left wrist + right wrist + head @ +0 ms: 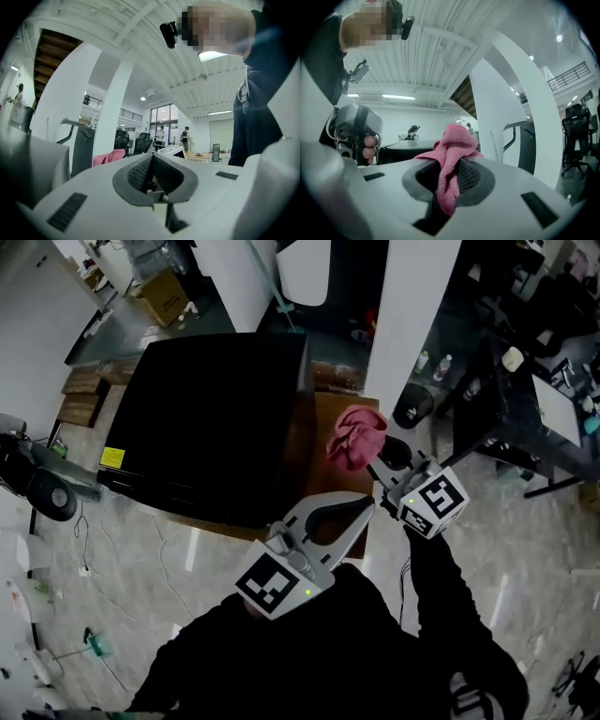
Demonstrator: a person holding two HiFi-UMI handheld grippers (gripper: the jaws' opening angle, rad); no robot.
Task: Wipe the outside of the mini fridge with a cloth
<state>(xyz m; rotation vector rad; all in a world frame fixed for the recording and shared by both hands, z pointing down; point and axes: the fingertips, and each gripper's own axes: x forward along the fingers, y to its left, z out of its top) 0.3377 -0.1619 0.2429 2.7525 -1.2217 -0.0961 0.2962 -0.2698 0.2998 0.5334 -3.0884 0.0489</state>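
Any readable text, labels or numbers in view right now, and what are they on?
Nothing legible.
Yellow sticker on the mini fridge: too small to read.
Print on the cardboard box: blurred.
Marker cubes: square patterns only, no words.

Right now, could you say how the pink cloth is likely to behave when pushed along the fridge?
The pink cloth is probably floppy: it bunches and droops from the right gripper, whose jaws are shut on it. Its towel-like texture suggests it would drag rather than slip on the mini fridge.
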